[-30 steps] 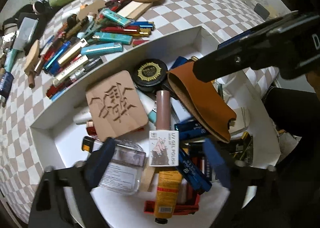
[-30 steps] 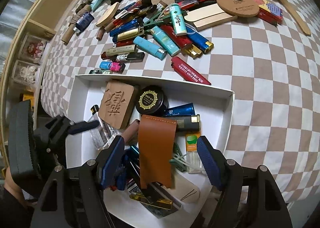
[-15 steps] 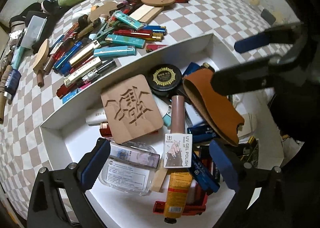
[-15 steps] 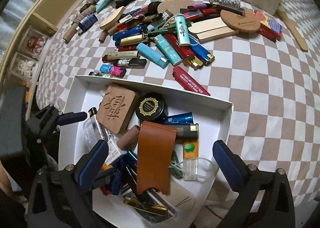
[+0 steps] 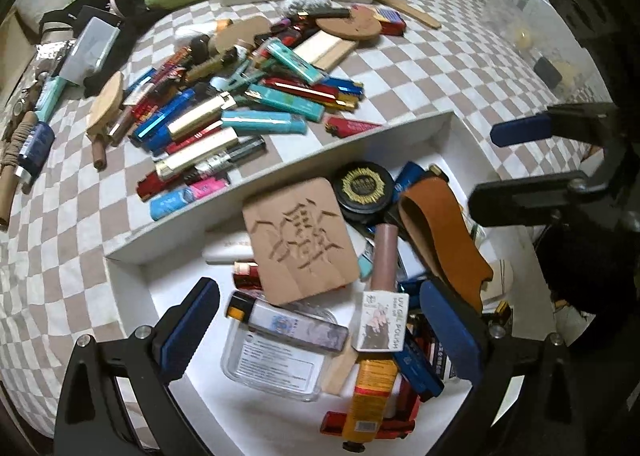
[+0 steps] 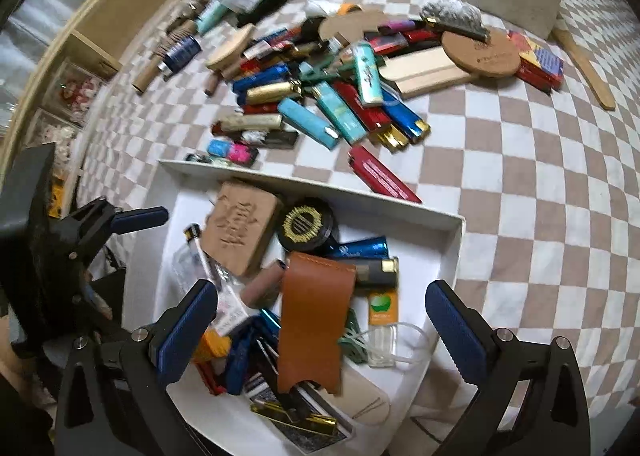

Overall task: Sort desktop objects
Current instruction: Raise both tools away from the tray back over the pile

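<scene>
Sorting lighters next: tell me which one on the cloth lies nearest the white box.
The red lighter, lying alone against the white box's far wall; the others on the cloth are heaped farther back.

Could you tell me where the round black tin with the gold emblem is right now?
The round black tin with the gold emblem lies inside the white tray, near its far wall, between the carved wooden square block and a blue lighter.
</scene>
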`<move>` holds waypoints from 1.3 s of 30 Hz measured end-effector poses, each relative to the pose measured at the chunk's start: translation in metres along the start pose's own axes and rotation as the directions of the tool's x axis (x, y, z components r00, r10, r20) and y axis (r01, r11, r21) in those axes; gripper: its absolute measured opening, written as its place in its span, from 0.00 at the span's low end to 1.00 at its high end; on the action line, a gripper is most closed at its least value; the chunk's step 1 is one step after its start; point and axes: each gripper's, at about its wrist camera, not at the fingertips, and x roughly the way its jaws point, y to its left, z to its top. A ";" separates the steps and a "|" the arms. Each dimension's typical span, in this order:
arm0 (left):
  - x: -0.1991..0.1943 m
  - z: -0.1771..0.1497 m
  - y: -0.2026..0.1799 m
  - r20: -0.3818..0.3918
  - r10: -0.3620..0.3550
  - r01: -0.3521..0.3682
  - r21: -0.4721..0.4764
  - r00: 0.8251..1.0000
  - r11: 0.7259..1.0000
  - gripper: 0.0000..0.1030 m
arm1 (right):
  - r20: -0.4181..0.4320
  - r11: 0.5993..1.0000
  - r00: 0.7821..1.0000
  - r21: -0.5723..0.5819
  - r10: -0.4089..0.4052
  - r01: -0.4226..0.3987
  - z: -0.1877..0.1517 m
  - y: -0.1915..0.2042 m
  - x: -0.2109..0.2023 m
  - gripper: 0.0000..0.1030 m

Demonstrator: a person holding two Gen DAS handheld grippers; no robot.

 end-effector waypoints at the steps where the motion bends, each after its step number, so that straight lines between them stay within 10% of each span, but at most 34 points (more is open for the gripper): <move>1: -0.003 0.002 0.002 0.010 0.003 -0.003 -0.005 1.000 1.000 0.98 | 0.014 1.000 1.000 0.000 0.004 -0.004 0.001 0.000 -0.003 1.00; 10: -0.037 0.023 0.019 0.147 0.041 -0.034 -0.052 0.988 0.998 0.98 | 0.219 0.999 0.975 0.022 0.034 -0.040 0.016 -0.006 -0.049 1.00; 18: -0.061 0.040 0.029 0.251 0.048 -0.038 -0.045 0.967 0.998 0.99 | 0.456 0.995 0.890 0.080 0.010 -0.052 0.028 -0.027 -0.096 1.00; 24: -0.067 0.047 0.034 0.326 0.086 -0.073 -0.054 0.942 0.996 1.00 | 0.493 0.993 0.865 0.109 -0.091 0.042 0.035 -0.047 -0.101 1.00; 39: -0.038 0.052 0.071 0.224 0.111 -0.087 -0.114 0.968 0.990 1.00 | 0.398 0.946 0.869 0.251 -0.292 0.203 0.069 -0.144 -0.065 1.00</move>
